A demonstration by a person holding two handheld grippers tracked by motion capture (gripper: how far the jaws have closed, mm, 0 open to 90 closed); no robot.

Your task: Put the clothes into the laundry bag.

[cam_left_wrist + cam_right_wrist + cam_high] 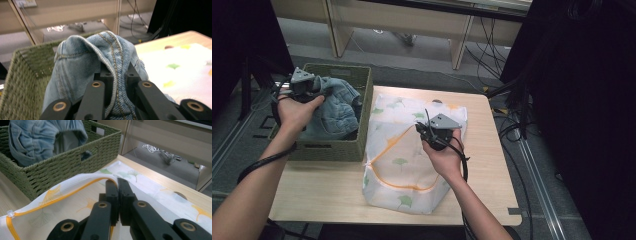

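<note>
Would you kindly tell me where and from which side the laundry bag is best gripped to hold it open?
Grip the orange-trimmed zipper edge of the laundry bag, coming from above on the side away from the basket. That rim is a thin raised fold; the right claw pinches it there.

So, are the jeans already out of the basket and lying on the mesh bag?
No, the jeans hang from the left gripper over the green basket.

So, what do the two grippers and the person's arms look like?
Both the left gripper and the right gripper have black bodies, each topped with a grey three-cornered plate. Their fingers are black, blocky bars joined by brass-coloured rivets. A black cable trails from each gripper along the forearm. The forearms are bare, with no sleeves visible.
</note>
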